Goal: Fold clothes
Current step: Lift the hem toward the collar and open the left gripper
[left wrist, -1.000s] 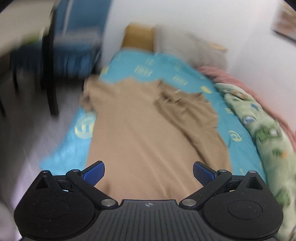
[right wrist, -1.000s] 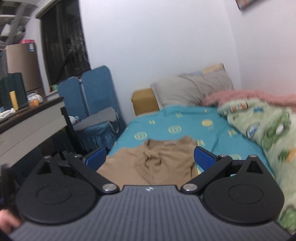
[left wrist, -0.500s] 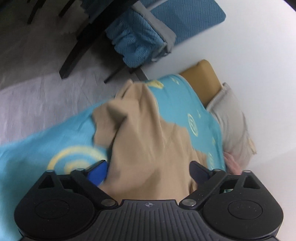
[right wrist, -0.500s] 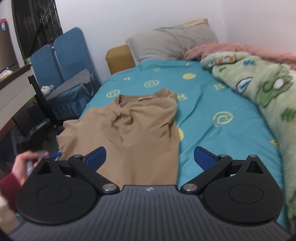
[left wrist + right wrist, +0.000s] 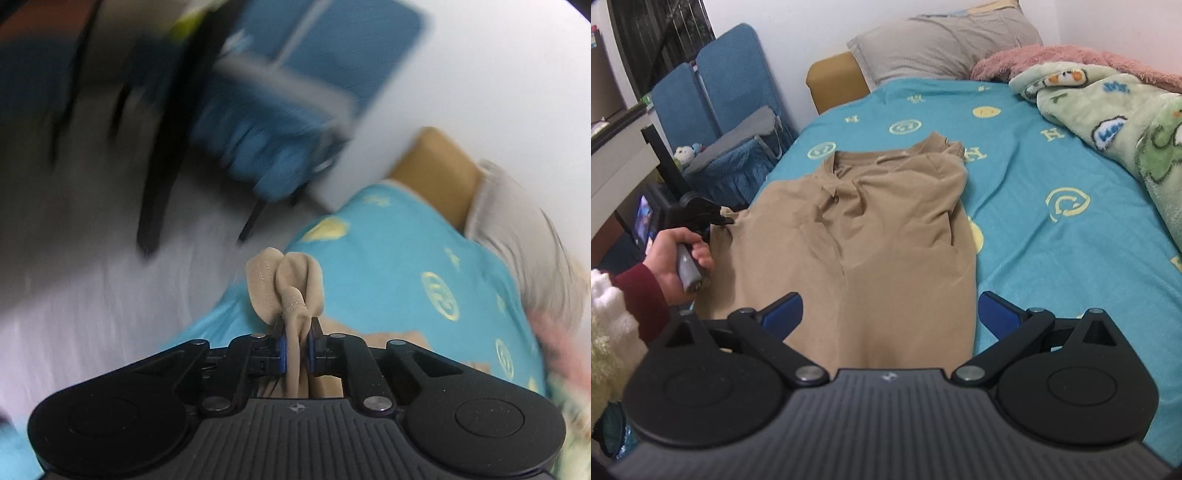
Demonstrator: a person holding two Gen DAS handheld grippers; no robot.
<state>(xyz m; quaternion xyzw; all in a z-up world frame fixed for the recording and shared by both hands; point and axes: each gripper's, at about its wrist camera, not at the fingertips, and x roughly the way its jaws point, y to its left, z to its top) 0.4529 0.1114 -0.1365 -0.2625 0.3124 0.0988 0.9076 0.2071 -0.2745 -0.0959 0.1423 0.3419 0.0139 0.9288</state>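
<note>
A tan shirt (image 5: 879,229) lies spread on the teal bedsheet (image 5: 1052,258), collar toward the pillows. My left gripper (image 5: 295,350) is shut on the shirt's left sleeve (image 5: 288,291), whose bunched cuff sticks out past the fingers. In the right wrist view the left gripper (image 5: 720,218) is at the shirt's left edge, held by a hand in a dark red cuff. My right gripper (image 5: 890,314) is open and empty, hovering over the shirt's lower hem.
A green patterned blanket (image 5: 1119,122) and a pink blanket (image 5: 1052,59) lie along the bed's right side. A grey pillow (image 5: 942,44) and tan cushion (image 5: 834,81) sit at the head. Blue chairs (image 5: 720,110) and a desk (image 5: 620,155) stand left of the bed.
My left gripper has closed on the shirt's left sleeve; it was open half a second ago. My right gripper has come down closer over the hem, still open.
</note>
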